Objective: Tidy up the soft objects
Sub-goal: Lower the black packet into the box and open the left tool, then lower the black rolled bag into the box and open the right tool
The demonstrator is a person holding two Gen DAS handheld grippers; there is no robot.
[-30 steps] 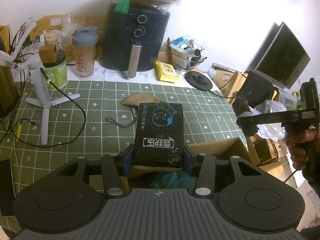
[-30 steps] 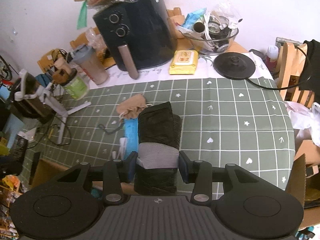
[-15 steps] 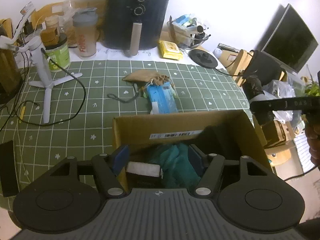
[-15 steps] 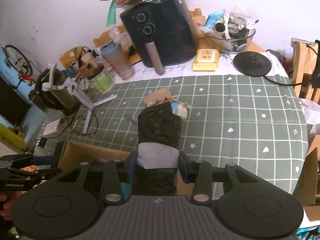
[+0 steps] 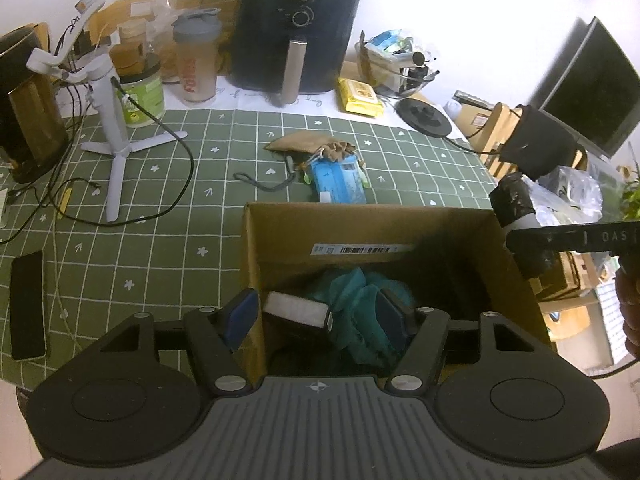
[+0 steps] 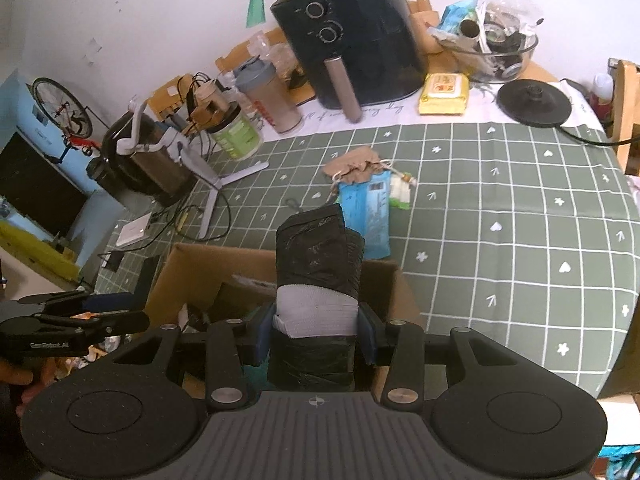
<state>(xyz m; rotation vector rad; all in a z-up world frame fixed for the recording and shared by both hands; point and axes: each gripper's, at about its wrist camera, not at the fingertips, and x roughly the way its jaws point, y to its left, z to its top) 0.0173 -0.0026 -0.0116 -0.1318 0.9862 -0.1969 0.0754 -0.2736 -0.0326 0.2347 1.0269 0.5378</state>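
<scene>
Green checked cloth (image 5: 168,216) with small white hearts and stars covers the table, and an open cardboard box (image 5: 280,232) sits at its near edge. Inside the box lie a crumpled teal cloth (image 5: 360,312) and a dark packet with a white end (image 5: 296,312). The left gripper (image 5: 316,314) hangs over the box with its jaws just opened; they stand apart, one finger outside the left wall and the other over the cloth, nothing pressed between them. The right gripper (image 6: 316,330) is clamped on a black roll with a grey band (image 6: 316,280), soft and wrinkled, held upright above the box's far wall.

Only the left view looks down into the box and shows its barcode label; it also catches the roll (image 5: 514,204) from the side. Only the right view shows the left gripper (image 6: 80,320) from outside, at the box's left.

Beyond the box lie a blue packet (image 6: 366,216) and, touching it, a tan drawstring pouch (image 6: 352,166). Farther back stand a dark air fryer (image 6: 352,40), a shaker bottle (image 6: 272,96) and a white tripod (image 5: 112,120).
</scene>
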